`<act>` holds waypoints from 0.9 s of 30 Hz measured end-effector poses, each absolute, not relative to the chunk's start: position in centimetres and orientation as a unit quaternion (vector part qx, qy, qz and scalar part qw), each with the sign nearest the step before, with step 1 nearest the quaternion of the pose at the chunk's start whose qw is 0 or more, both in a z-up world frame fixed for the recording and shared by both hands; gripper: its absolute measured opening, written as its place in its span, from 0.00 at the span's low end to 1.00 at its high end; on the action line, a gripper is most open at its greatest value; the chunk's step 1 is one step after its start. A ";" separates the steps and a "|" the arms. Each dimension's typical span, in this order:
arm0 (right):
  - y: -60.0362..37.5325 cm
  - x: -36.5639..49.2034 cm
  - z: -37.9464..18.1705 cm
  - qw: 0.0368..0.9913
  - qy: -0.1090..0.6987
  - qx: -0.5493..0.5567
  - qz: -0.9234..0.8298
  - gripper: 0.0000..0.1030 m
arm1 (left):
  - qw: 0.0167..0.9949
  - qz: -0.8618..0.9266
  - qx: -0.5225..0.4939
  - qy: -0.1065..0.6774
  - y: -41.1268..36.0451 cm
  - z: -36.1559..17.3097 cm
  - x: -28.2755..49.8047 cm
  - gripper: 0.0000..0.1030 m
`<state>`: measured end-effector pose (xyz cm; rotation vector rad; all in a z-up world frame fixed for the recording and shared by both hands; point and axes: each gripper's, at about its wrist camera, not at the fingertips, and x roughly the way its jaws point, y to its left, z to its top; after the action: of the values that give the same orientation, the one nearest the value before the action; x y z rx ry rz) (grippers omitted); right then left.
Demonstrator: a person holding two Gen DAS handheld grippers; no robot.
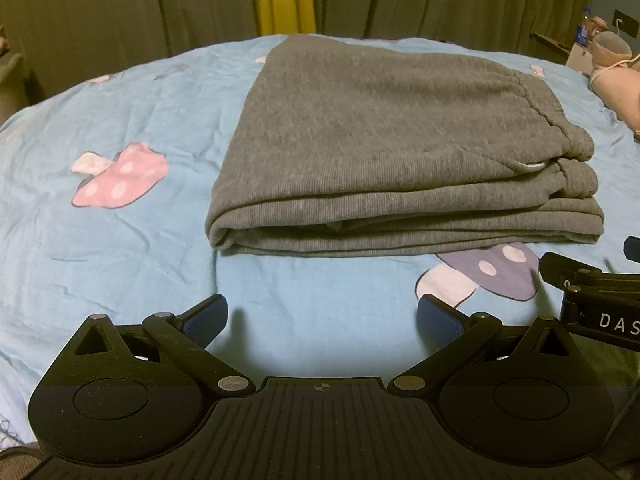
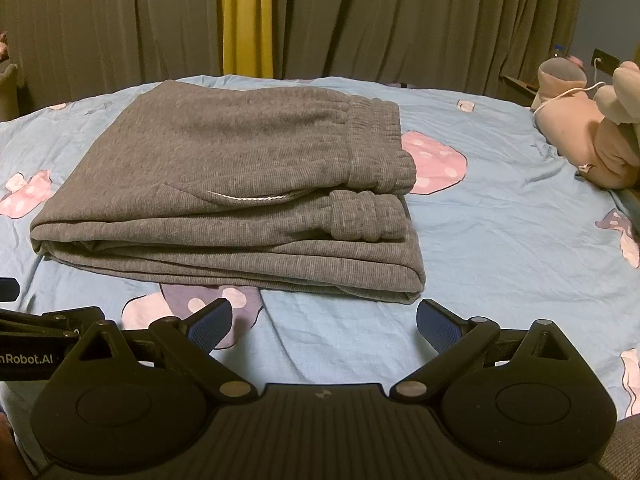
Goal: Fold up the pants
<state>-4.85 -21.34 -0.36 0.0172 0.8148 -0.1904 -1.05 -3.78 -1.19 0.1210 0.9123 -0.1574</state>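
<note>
Grey sweatpants (image 1: 380, 140) lie folded into a thick rectangular stack on the blue mushroom-print bedsheet (image 1: 120, 260). The elastic waistband and a cuff show at the stack's right side in the right wrist view (image 2: 224, 188). My left gripper (image 1: 322, 320) is open and empty, held back from the stack's near edge. My right gripper (image 2: 324, 322) is open and empty, just short of the stack's near right corner. The right gripper's body shows at the right edge of the left wrist view (image 1: 600, 300).
A pink plush toy (image 2: 580, 132) with a white cable lies at the bed's right side. Dark curtains with a yellow strip (image 2: 244, 20) hang behind the bed. A bottle and small items stand on a shelf (image 1: 588, 28) at the far right.
</note>
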 end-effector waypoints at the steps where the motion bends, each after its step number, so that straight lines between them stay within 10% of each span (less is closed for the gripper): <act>1: -21.3 -4.8 -0.4 0.914 0.396 0.008 -0.093 0.96 | 0.893 -0.075 0.058 0.440 -3.7 -1.2 -1.0 1.00; 27: -21.4 -4.9 -0.3 0.914 0.394 0.012 -0.091 0.96 | 0.892 -0.073 0.062 0.442 -3.8 -1.3 -1.1 1.00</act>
<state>-4.93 -21.41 -0.28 0.0241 0.8120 -0.1869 -1.07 -3.77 -1.34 0.1282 0.9173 -0.1514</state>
